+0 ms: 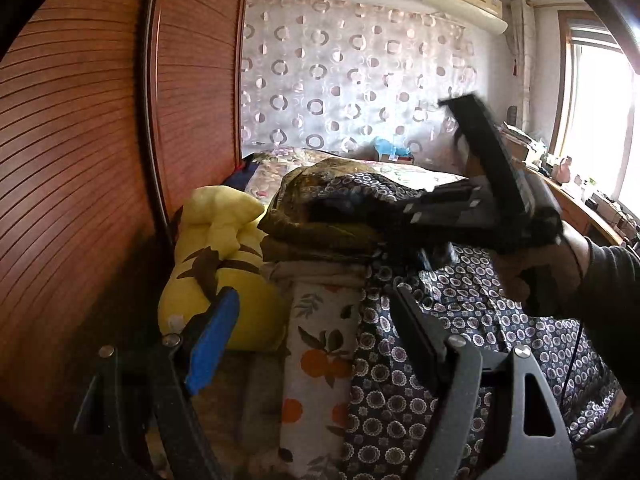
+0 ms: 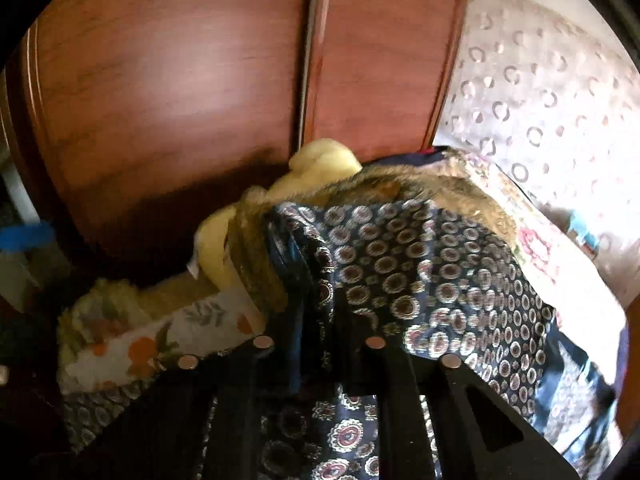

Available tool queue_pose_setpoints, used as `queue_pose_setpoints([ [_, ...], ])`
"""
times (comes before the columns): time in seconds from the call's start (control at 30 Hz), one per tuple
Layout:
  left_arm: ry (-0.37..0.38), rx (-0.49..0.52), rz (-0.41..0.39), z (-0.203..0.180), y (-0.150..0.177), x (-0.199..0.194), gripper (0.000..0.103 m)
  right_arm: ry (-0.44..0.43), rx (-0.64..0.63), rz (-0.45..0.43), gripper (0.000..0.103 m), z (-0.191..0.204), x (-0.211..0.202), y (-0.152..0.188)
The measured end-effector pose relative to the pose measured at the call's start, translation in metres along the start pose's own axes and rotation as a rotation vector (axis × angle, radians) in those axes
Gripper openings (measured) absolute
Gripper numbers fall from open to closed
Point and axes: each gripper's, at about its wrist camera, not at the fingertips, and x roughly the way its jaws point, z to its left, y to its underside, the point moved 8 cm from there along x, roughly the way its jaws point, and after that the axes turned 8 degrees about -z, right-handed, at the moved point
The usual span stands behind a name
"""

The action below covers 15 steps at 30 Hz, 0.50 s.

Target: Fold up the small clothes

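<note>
Navy patterned garment on the folded stack

Your right gripper (image 1: 432, 208) jaws grasp the navy garment (image 2: 420, 264) atop the stack (image 1: 320, 240); your left gripper (image 1: 312, 320) jaws stand released just below it.

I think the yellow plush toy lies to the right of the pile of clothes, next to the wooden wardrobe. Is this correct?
Not quite. In the left wrist view the yellow plush toy lies to the left of the pile of clothes, not the right. It is indeed next to the wooden wardrobe.
</note>
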Motion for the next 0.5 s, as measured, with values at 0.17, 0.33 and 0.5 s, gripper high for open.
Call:
queue_pose_setpoints([
  [0.17,0.006,0.004,0.004,-0.005,0.002,0.002,0.078,0.085,0.119,-0.098,0.008,-0.039,-0.031,-0.003],
  [0.33,0.016,0.008,0.008,-0.012,0.002,0.004,0.078,0.176,0.262,-0.107,0.008,-0.075,-0.056,0.023],
  [0.5,0.029,0.018,0.007,-0.022,-0.001,0.007,0.078,0.211,0.286,-0.066,0.036,-0.090,-0.071,0.046],
])
